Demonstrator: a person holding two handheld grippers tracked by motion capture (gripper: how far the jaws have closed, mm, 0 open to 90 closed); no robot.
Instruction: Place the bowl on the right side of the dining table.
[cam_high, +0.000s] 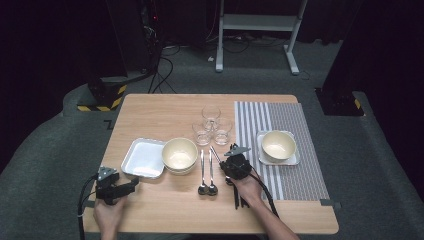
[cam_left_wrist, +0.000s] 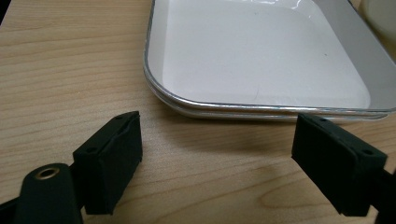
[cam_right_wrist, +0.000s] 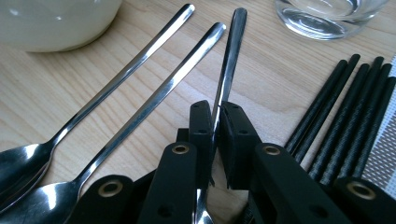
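The room is dark, with a grey carpet and a wooden table. No words can be read. A striped mat lies on the table's right side. The right gripper pinches a spoon by its handle, beside two more spoons and black chopsticks. The left gripper is wide open, holding nothing, just in front of a white tray.

The left gripper rested low over the table, its jaws spread wide with nothing between them. The right gripper was angled forward, jaws nearly closed and pinching a thin handle between the pads.
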